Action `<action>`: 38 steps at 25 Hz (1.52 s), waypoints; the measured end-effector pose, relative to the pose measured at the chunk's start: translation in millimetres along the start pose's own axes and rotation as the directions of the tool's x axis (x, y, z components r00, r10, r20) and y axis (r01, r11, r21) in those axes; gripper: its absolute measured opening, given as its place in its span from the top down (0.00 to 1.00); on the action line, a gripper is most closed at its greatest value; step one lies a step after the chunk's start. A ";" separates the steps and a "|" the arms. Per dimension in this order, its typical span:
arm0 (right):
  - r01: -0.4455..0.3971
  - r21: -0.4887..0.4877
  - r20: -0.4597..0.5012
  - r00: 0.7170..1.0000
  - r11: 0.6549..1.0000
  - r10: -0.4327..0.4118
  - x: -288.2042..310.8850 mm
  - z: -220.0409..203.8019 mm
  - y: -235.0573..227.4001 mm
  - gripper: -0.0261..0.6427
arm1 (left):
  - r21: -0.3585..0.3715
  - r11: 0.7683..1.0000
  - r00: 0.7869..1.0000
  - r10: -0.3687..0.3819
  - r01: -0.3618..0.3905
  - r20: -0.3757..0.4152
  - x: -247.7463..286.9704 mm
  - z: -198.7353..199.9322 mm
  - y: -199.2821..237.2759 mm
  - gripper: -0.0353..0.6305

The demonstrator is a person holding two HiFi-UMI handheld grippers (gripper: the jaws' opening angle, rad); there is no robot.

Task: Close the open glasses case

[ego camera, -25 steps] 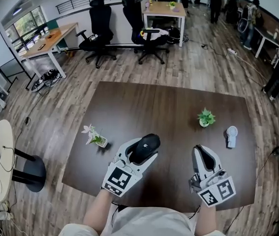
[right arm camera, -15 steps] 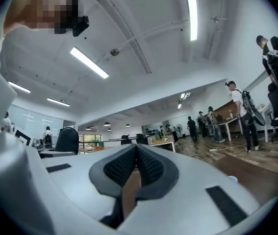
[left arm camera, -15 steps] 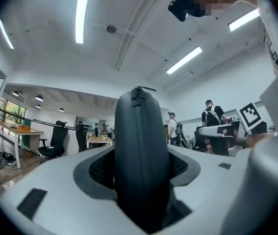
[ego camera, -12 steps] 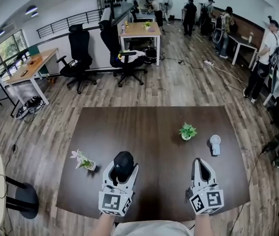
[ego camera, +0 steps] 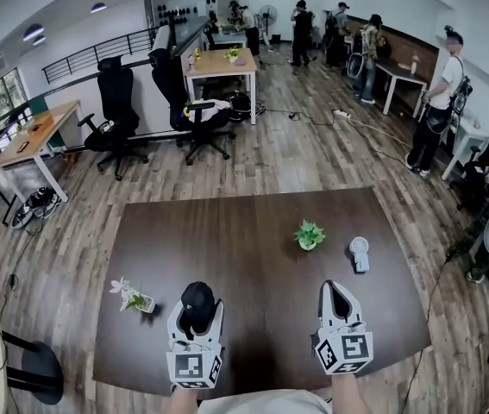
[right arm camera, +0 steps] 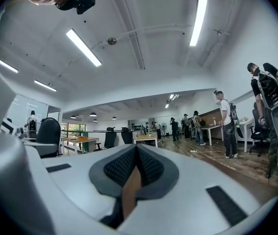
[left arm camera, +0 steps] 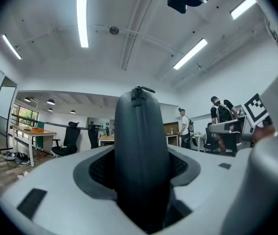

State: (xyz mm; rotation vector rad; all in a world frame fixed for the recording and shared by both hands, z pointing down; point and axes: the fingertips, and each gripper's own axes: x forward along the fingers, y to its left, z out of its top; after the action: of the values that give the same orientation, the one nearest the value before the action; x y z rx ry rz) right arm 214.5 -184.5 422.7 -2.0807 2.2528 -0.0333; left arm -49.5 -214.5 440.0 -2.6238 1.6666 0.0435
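Observation:
The black glasses case (ego camera: 197, 302) stands on edge between the jaws of my left gripper (ego camera: 196, 310), over the near left part of the dark table (ego camera: 244, 222). In the left gripper view the case (left arm camera: 141, 146) fills the middle, its zip seam running up its rounded edge, and both pads press on its sides. The case looks closed. My right gripper (ego camera: 337, 298) hovers near the table's front edge to the right, apart from the case. Its pads (right arm camera: 151, 166) meet with nothing between them.
A small green plant (ego camera: 310, 235) and a small white fan (ego camera: 360, 254) stand on the table's right half. A pale flower in a little pot (ego camera: 130, 295) sits at the left. Office chairs, desks and several people are on the wood floor beyond.
My left gripper has swung with the case from pointing up-right to pointing straight away. Both grippers sit nearer the table's front edge. The right jaws look narrower.

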 end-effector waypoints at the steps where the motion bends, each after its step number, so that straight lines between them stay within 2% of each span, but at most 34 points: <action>1: -0.002 -0.002 -0.002 1.000 1.000 0.002 0.4 -1.2 0.8 0.96 | -0.004 1.000 1.000 0.000 0.000 0.001 -0.5 0.6 0.5 0.54; 7: 0.001 0.000 -0.005 1.000 1.000 -0.001 -0.9 -2.8 0.7 0.96 | -0.002 1.000 1.000 -0.022 0.022 -0.011 2.1 0.1 -1.2 0.54; 13: 0.024 0.002 0.000 1.000 1.000 -0.024 -6.8 -0.8 -8.0 0.96 | 0.011 0.996 0.990 -0.088 0.089 -0.107 18.7 -14.8 -18.5 0.54; 17: 0.060 0.018 0.000 0.998 0.998 -0.060 -16.1 -4.4 -20.4 0.96 | 0.028 0.983 0.969 -0.173 0.181 -0.179 43.1 -23.6 -40.8 0.54; 21: 0.097 0.036 0.001 0.995 0.995 -0.097 -26.1 -9.0 -32.5 0.96 | 0.056 0.963 0.927 -0.238 0.265 -0.289 71.7 -41.6 -65.8 0.54; 23: 0.117 0.044 -0.002 0.993 0.992 -0.117 -32.3 -11.2 -38.1 0.96 | 0.051 0.951 0.896 -0.269 0.306 -0.353 81.1 -58.5 -79.7 0.54; 26: 0.142 0.055 -0.006 0.990 0.988 -0.142 -41.2 -13.5 -45.5 0.96 | 0.028 0.930 0.829 -0.312 0.366 -0.464 89.9 -92.4 -99.0 0.54; 31: 0.177 0.067 -0.017 0.984 0.982 -0.176 -52.9 -18.3 -55.4 0.96 | -0.108 0.911 0.706 -0.379 0.398 -0.598 102.6 -146.8 -122.8 0.54; 35: 0.187 0.077 -0.026 0.982 0.979 -0.185 -57.9 -22.4 -56.3 0.96 | -0.133 0.904 0.591 -0.372 0.407 -0.716 107.7 -197.1 -131.9 0.54; 38: 0.190 0.079 -0.032 0.982 0.978 -0.189 -60.4 -23.6 -57.3 0.96 | -0.127 0.904 0.522 -0.345 0.408 -0.780 106.3 -236.1 -134.9 0.54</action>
State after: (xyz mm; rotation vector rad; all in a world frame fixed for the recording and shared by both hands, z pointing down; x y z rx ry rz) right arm 274.6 -129.7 452.5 -2.2543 2.0203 -0.1596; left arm 119.2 -263.4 673.3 -3.0701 1.0479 -1.3643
